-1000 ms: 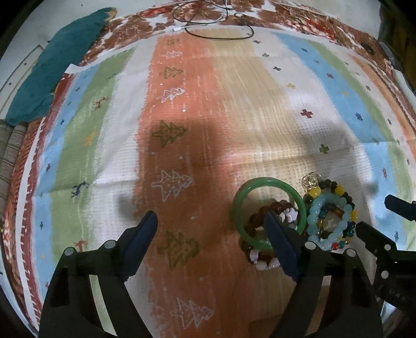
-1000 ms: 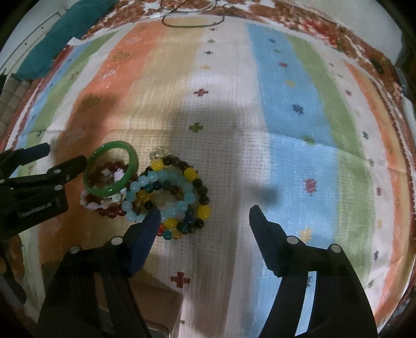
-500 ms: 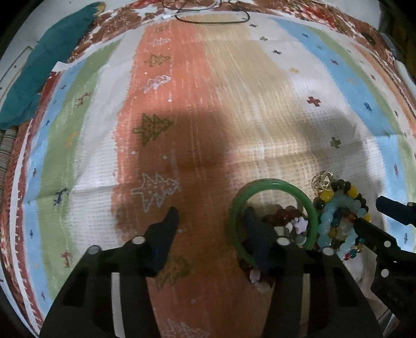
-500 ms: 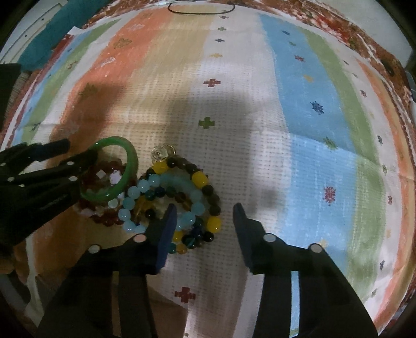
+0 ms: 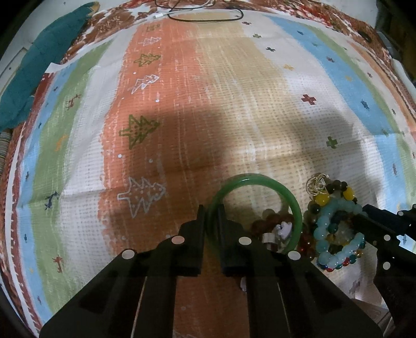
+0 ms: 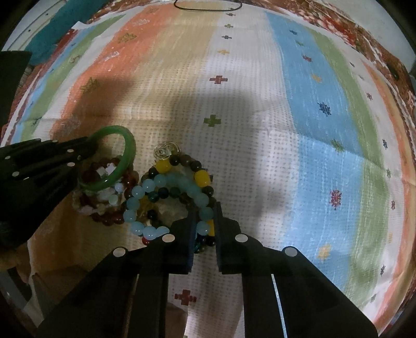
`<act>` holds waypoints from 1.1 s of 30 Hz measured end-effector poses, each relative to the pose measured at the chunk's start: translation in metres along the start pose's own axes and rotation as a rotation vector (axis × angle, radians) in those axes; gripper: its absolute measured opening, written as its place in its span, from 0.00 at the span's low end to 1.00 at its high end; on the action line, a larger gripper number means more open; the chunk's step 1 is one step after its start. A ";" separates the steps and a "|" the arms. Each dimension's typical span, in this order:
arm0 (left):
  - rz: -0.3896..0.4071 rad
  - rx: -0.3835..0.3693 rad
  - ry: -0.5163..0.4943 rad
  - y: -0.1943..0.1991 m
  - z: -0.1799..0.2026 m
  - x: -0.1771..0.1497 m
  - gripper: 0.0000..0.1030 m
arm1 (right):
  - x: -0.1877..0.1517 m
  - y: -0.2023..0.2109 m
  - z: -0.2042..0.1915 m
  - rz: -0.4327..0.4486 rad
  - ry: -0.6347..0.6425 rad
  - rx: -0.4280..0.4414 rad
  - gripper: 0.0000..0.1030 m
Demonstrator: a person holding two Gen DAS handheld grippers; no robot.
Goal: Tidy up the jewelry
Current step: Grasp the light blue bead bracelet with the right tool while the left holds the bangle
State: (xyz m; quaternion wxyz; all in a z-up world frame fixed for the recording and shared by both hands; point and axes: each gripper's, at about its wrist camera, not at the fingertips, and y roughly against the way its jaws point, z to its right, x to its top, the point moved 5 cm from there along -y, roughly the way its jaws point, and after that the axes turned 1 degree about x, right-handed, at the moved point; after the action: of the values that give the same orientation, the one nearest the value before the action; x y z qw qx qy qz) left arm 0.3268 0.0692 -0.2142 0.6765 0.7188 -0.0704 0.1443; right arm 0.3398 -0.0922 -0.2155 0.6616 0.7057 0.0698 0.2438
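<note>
A green bangle [image 5: 270, 182] lies partly on a dark red bead bracelet [image 5: 262, 225] on the striped cloth. My left gripper [image 5: 211, 215] is shut on the bangle's left rim; it also shows in the right wrist view [image 6: 88, 145], with the bangle [image 6: 130, 153] tilted up. To the right lies a pile of bead bracelets [image 5: 335, 226] in pale blue, yellow and dark beads, with a gold ring charm [image 5: 316, 183]. My right gripper [image 6: 205, 215] is shut on the near side of that pile [image 6: 169, 192], on pale blue and yellow beads.
The striped cloth [image 5: 208, 91] covers the surface. A black cord [image 5: 205, 15] lies at the far edge. A teal cloth [image 5: 39, 65] lies at the far left. A cardboard box [image 6: 65, 280] sits at the near left.
Both grippers moved forward and closed: the left on the green bangle's rim, the right on the beads of the pile. The bangle now tilts up.
</note>
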 end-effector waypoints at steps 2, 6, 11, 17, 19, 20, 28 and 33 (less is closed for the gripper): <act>0.004 -0.004 0.007 0.003 0.000 0.000 0.07 | 0.001 0.001 0.000 0.003 0.003 -0.002 0.12; 0.032 -0.013 0.018 0.017 0.000 0.002 0.07 | -0.002 0.007 0.000 0.018 0.006 0.001 0.12; 0.063 -0.019 0.031 0.039 0.004 -0.002 0.07 | -0.007 0.022 -0.001 0.038 0.013 0.010 0.12; 0.067 -0.009 0.042 0.050 0.002 -0.011 0.07 | -0.008 0.048 0.000 0.092 0.014 0.030 0.12; 0.068 -0.004 0.045 0.052 0.001 -0.012 0.07 | -0.008 0.055 0.001 0.109 0.017 0.021 0.12; 0.071 -0.002 0.046 0.055 0.001 -0.014 0.07 | -0.008 0.059 0.001 0.122 0.021 0.018 0.12; 0.107 -0.014 0.055 0.081 0.003 -0.023 0.07 | -0.008 0.082 0.001 0.197 0.003 0.038 0.12; 0.133 -0.014 0.049 0.097 0.004 -0.029 0.07 | -0.014 0.098 -0.003 0.261 0.005 0.041 0.12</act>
State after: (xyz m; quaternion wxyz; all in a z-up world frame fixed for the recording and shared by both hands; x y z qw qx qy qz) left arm 0.2714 0.0554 -0.1304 0.6719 0.7040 -0.1023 0.2060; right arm 0.3047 -0.1070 -0.1242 0.6095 0.7215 -0.0160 0.3282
